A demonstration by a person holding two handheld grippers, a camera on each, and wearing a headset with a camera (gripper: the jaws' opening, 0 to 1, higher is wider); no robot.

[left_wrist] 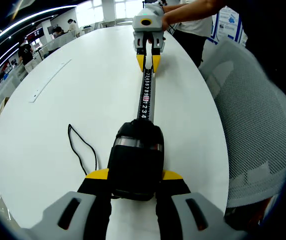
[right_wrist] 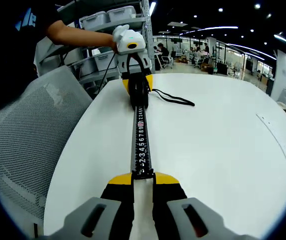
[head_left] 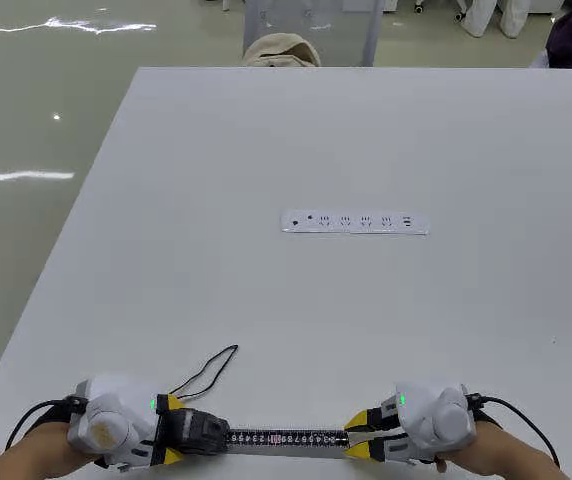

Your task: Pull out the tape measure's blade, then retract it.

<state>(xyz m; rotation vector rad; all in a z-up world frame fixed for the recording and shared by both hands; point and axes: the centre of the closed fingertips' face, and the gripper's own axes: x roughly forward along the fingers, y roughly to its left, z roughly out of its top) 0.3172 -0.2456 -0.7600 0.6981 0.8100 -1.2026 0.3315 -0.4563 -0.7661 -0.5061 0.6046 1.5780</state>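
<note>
- The left tool point(head_left: 174, 430) pinches the black case point(left_wrist: 135, 160) across its sides, at the near edge of the white surface point(head_left: 366, 130)
- The right tool point(head_left: 358, 436) is pressed together on the tip end of the blade point(right_wrist: 141, 140); the blade runs straight from the case mouth to that tool, close along the surface, though I cannot tell if it touches
- By my reading the pull is partly done, with a short run of blade out and much more likely left in the case
- To pull well: hold the case steady, draw the tip away in line with the case mouth, and keep the blade flat so it does not twist or buckle
- To retract well: walk the right tool back toward the case with the tip held, rather than letting it go to snap home
- A thin black cord point(head_left: 206, 370) trails from the case across the surface and should stay out of the blade's path
- Readable writing: black numerals on the blade, 3 to 9 in the right gripper view and 2, 3, 4 in the left gripper view
- No brand on the case can be read; marks on the power strip point(head_left: 354, 222) are too small to make out
</note>
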